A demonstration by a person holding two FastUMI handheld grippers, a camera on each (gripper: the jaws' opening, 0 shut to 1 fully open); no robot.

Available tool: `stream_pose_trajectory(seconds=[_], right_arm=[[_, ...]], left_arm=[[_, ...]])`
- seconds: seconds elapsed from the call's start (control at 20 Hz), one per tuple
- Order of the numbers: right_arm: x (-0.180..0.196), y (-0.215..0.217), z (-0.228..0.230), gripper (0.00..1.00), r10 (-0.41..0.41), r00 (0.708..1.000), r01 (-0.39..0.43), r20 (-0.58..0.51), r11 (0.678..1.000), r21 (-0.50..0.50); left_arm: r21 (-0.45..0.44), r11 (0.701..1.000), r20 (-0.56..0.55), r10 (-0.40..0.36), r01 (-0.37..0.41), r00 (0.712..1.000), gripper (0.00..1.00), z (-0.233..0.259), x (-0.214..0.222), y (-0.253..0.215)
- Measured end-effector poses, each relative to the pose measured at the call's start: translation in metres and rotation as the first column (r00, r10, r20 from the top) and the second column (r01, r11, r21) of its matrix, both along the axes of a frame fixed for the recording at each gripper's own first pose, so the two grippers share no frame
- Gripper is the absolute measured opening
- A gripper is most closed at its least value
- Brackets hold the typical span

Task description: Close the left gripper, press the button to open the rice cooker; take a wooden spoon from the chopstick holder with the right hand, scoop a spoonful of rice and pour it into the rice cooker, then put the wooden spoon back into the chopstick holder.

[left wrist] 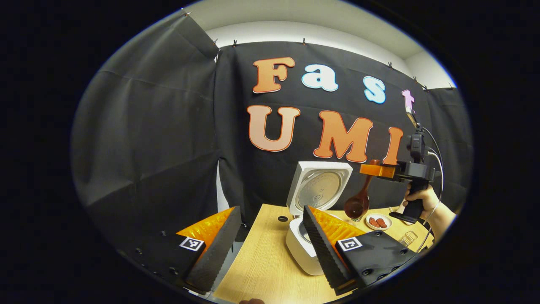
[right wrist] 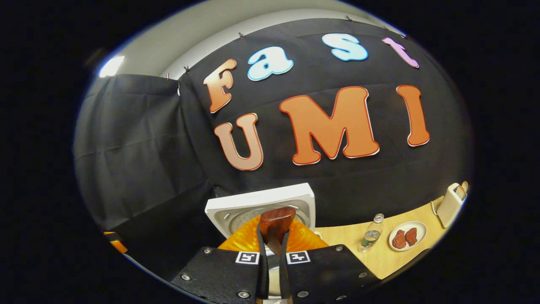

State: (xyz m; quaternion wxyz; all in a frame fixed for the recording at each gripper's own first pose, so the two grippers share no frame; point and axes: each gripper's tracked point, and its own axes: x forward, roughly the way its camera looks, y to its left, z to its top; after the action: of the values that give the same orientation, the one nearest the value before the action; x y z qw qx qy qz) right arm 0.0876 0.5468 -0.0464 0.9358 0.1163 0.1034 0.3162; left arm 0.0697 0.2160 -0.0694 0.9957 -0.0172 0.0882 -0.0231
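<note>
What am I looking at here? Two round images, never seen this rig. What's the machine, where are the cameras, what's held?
There is no robot arm: a person holds a two-finger gripper in each hand, and a fisheye camera rides on each one, looking forward along its fingers.

The left gripper view shows the left gripper at the bottom, open and holding nothing. Beyond it, a white rice cooker sits on a wooden table with its lid up. Farther right, a hand holds the right gripper, from which a wooden spoon hangs bowl-down.

The right gripper view looks along the right gripper, shut on that spoon's handle, with the cooker lid behind. On the table to the right stand a water bottle, a small plate of reddish food and a white holder.
</note>
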Motion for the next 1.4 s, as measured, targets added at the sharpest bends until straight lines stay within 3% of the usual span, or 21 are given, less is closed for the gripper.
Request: stream_pose_trajectory(seconds=[0.15, 0.5, 0.95, 1.15, 1.4], right_arm=[[0.006, -0.034, 0.001, 0.09, -0.041, 0.999, 0.041, -0.013, 0.999, 0.022], [0.011, -0.150, -0.009, 0.09, -0.190, 0.981, 0.192, -0.048, 0.981, 0.042], [0.010, -0.342, -0.040, 0.09, -0.422, 0.900, 0.428, -0.114, 0.903, 0.031], [0.010, -0.391, -0.069, 0.09, -0.458, 0.875, 0.469, -0.158, 0.883, 0.034], [0.017, -0.417, -0.114, 0.09, -0.450, 0.863, 0.471, -0.229, 0.881, 0.046]], left_arm=[[0.000, 1.000, 0.003, 0.012, -0.012, 1.000, 0.99, 0.003, 0.005, -0.001], [-0.007, 0.999, 0.032, -0.042, 0.043, 0.999, 0.99, 0.017, 0.021, -0.039], [-0.035, 0.998, 0.072, -0.053, 0.056, 0.996, 1.00, 0.036, 0.029, -0.089], [-0.005, 0.999, 0.087, -0.043, 0.044, 0.995, 0.99, 0.044, 0.023, -0.108], [-0.012, 1.000, 0.101, -0.013, 0.014, 0.995, 0.98, 0.053, 0.011, -0.127]])
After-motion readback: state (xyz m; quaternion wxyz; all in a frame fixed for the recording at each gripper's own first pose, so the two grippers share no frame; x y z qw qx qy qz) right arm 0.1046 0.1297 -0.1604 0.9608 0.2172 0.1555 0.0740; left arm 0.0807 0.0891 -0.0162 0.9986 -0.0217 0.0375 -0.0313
